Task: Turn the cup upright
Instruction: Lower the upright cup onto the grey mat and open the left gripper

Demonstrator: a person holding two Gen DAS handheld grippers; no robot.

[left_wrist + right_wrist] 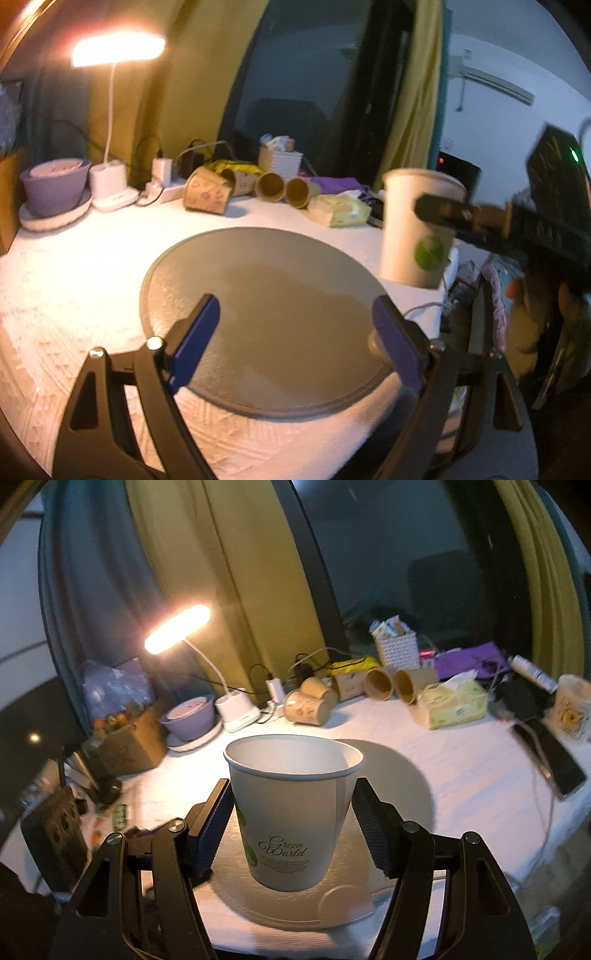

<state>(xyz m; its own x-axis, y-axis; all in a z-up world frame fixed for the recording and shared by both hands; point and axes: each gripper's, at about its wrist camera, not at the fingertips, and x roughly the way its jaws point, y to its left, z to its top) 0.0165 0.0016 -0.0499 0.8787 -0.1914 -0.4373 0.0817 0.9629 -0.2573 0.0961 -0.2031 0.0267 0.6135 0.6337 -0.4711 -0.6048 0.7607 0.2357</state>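
Lit desk lamp (177,633), tissue pack (452,705), purple bowl (55,184).

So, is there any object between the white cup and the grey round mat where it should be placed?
Nothing visible. The right gripper holds the white cup upright above the grey mat, whose surface below is bare.

Dim room, warm light from 1 desk lamp (118,50), blown out with glare in both views. Tablecloth (74,258) near it overexposed. Heavy fisheye bending and dark vignette at edges. Background clutter soft; cup (417,229) motion-blurred in left view.
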